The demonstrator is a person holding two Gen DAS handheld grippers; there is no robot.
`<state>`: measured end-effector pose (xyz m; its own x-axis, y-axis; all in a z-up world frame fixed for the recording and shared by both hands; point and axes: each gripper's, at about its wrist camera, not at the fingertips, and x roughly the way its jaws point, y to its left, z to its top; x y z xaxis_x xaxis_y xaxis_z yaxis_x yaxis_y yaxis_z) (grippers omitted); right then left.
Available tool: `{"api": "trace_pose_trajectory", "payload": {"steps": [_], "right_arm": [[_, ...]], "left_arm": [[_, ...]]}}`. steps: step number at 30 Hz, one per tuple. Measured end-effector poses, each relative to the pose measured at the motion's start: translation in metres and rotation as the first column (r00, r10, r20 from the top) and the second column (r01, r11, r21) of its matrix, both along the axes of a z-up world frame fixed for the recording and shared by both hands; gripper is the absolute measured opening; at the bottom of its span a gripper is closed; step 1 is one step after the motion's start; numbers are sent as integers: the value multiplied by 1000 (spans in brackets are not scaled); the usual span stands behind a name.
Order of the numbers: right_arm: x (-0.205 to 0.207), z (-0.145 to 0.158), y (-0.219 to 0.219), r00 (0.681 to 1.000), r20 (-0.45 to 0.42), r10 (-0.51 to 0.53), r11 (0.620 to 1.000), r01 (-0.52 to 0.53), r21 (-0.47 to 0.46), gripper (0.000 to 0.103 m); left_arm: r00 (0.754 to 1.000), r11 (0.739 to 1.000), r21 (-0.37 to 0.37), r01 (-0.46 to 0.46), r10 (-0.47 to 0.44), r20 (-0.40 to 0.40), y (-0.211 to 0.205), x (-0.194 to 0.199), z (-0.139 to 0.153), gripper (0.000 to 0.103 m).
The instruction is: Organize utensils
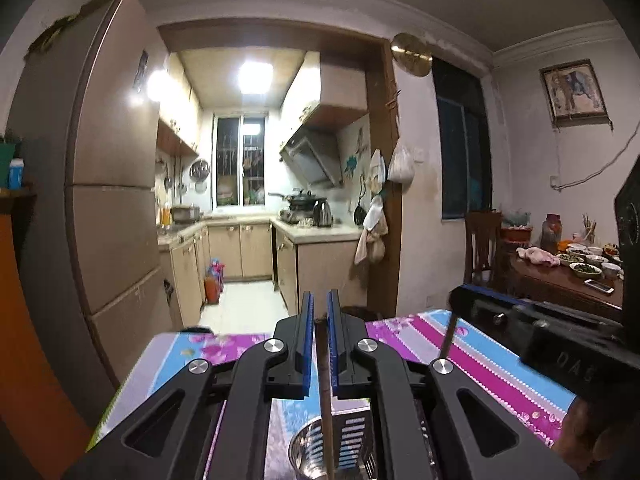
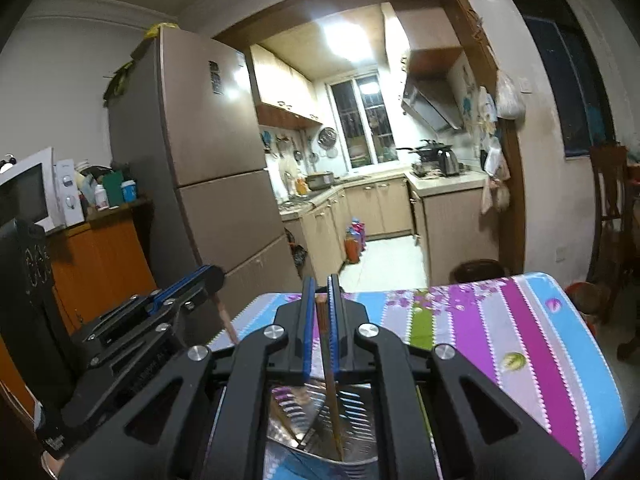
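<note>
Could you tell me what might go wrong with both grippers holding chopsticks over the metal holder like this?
1. The left gripper and right gripper sit close together, so they could collide.
2. Each chopstick is pinched near its top, so it may pivot and miss the slotted metal holder.

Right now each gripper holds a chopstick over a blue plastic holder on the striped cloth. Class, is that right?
Not quite: the holder is shiny slotted metal, not blue plastic, as the right wrist view shows. The rest stands: the left gripper and right gripper each grip a chopstick above it, over the striped cloth.
</note>
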<state>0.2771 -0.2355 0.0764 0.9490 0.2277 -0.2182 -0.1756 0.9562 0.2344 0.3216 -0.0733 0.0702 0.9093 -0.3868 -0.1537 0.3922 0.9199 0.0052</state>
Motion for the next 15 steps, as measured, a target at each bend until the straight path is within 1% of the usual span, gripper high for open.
{"api": "trace_pose_trajectory", "payload": {"steps": [1, 2, 4, 6, 7, 10, 12, 13, 14, 15], "right_arm": [[-3, 3, -2, 1000, 6, -6, 1000, 6, -1, 6], [-8, 7, -6, 1000, 19, -20, 1000, 20, -6, 6], [-15, 15, -18, 998, 39, -49, 999, 49, -4, 6], [-24, 23, -33, 996, 51, -73, 997, 73, 3, 6], [-35, 28, -43, 993, 68, -92, 996, 92, -2, 6], [-62, 35, -72, 988, 95, -126, 992, 127, -6, 6], [-88, 37, -91, 984, 105, -146, 989, 149, -13, 6], [-108, 36, -103, 982, 107, -157, 987, 160, -23, 6], [-120, 34, -109, 981, 109, -163, 986, 167, -28, 8], [-138, 32, -117, 979, 111, -171, 984, 176, -34, 19]], "left_arm": [[1000, 1000, -10, -3, 3, -1, 4, 0, 2, 8], [1000, 1000, -22, -10, 10, 10, 9, -3, 8, 10], [999, 998, -52, -23, 25, 38, 21, -10, 23, 17], [997, 996, -81, -38, 43, 57, 34, -19, 38, 17], [997, 995, -90, -41, 47, 64, 39, -24, 45, 17], [990, 990, -118, -81, 93, 102, 71, -55, 61, 17], [986, 989, -114, -92, 107, 125, 90, -83, 65, 17], [984, 990, -105, -99, 113, 140, 102, -101, 64, 17], [982, 990, -93, -104, 117, 148, 110, -114, 63, 18], [981, 991, -72, -114, 124, 153, 118, -129, 60, 19]]}}
